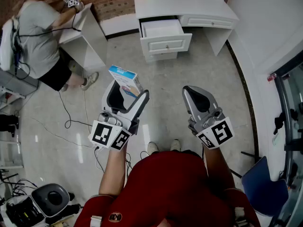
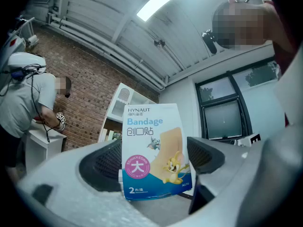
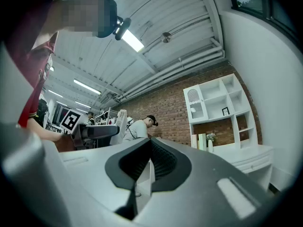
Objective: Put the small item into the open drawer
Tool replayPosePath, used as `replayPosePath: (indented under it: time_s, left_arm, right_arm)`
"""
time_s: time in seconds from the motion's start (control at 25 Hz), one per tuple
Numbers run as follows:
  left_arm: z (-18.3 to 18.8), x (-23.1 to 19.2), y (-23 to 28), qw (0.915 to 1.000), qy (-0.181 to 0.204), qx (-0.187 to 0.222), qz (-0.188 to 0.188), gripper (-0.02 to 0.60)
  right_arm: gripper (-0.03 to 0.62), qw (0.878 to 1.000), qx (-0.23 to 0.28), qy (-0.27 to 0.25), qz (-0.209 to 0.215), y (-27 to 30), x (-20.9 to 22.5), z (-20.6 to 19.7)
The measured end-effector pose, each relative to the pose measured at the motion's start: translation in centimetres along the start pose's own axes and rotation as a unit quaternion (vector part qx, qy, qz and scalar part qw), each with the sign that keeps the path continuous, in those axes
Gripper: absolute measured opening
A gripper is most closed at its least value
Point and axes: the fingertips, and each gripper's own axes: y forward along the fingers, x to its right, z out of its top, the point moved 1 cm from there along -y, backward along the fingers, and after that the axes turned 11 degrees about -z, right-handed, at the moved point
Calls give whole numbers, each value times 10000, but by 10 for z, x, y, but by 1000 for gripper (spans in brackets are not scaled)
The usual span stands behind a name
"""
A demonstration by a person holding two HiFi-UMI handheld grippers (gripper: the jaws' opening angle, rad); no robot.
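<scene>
Step in hand: the carry. I judge the pick-up done and the drop not yet made, since the bandage box point(image 1: 126, 81) is up in the air and I see nothing in the open drawer point(image 1: 165, 44).
Left gripper point(image 1: 129, 90): grasping the bandage box, jaws set wide because the box is wide. The pads point(image 2: 102, 167) flank its lower half, and its printed face is turned to this gripper's camera.
Right gripper point(image 1: 189, 90): clenched on nothing, its jaws pressed together with only a thin slit between them.
Bandage box: well short of the open drawer, on my side of it and a little to its left in the head view. It stands tilted out of the left jaws, above the floor point(image 1: 161, 86).
Open drawer: pulled out from the white desk point(image 1: 180, 6), with its front facing me.
Right gripper's place: also well short of the open drawer, on my side, and apart from the box.
Other person point(image 1: 38, 37): far to the left of the open drawer, bent at another white table, clear of my line to it.
Next move: I reckon I must step up to the open drawer, carry the box over its front edge, lower it inside, and only then let the left jaws go.
Watch for: releasing before the box is past the drawer front would drop it on the floor.
</scene>
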Motion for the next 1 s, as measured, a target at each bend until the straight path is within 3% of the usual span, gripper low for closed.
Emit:
replayPosePath:
  time_s: [0.52, 1.0]
  left_arm:
    - [-4, -19, -6, 9998, -113, 57, -166, 430]
    - [7, -74, -50, 9998, -128, 165, -60, 430]
  right_arm:
    - [11, 9998, -39, 2, -193, 12, -8, -8]
    - [11, 9994, -119, -101, -309, 52, -45, -21]
